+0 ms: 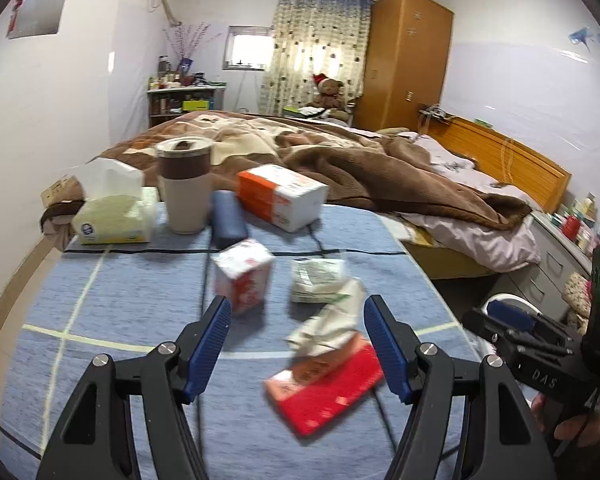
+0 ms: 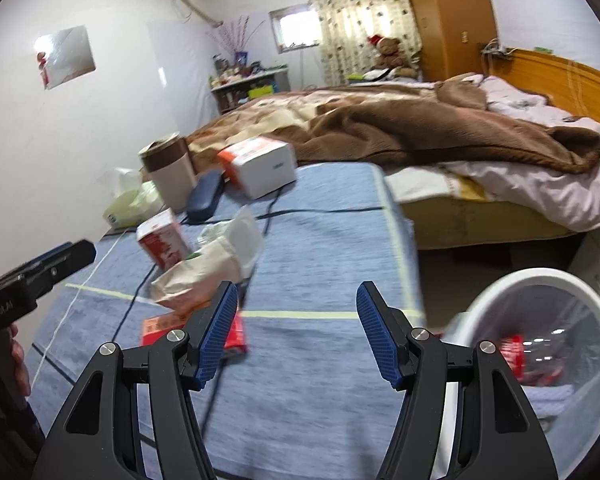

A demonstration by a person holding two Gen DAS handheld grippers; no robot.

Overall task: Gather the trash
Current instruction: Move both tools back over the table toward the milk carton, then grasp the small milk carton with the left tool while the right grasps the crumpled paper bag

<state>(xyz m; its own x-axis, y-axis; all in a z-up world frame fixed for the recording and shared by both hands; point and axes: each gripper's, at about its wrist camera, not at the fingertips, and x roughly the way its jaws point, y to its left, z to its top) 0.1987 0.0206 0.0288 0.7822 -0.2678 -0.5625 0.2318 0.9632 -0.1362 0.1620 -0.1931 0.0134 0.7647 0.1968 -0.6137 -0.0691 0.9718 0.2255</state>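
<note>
Both pairs of jaws stand apart and empty: the left gripper (image 1: pixel 298 346) hovers over the surface (image 1: pixel 120 300), the right gripper (image 2: pixel 296 334) likewise. Nearest, just ahead between the left jaws, lies a flat red packet (image 1: pixel 328 390) with crumpled paper (image 1: pixel 332 320) resting on it. The paper looks light and soft (it should crush easily), so pinch a raised fold. The packet looks thin and probably slick; better taken by an edge. Farther ahead stands a small red-and-white carton (image 1: pixel 244 276), seemingly stiff. The white bin (image 2: pixel 540 344) sits right of the right jaws.
</note>
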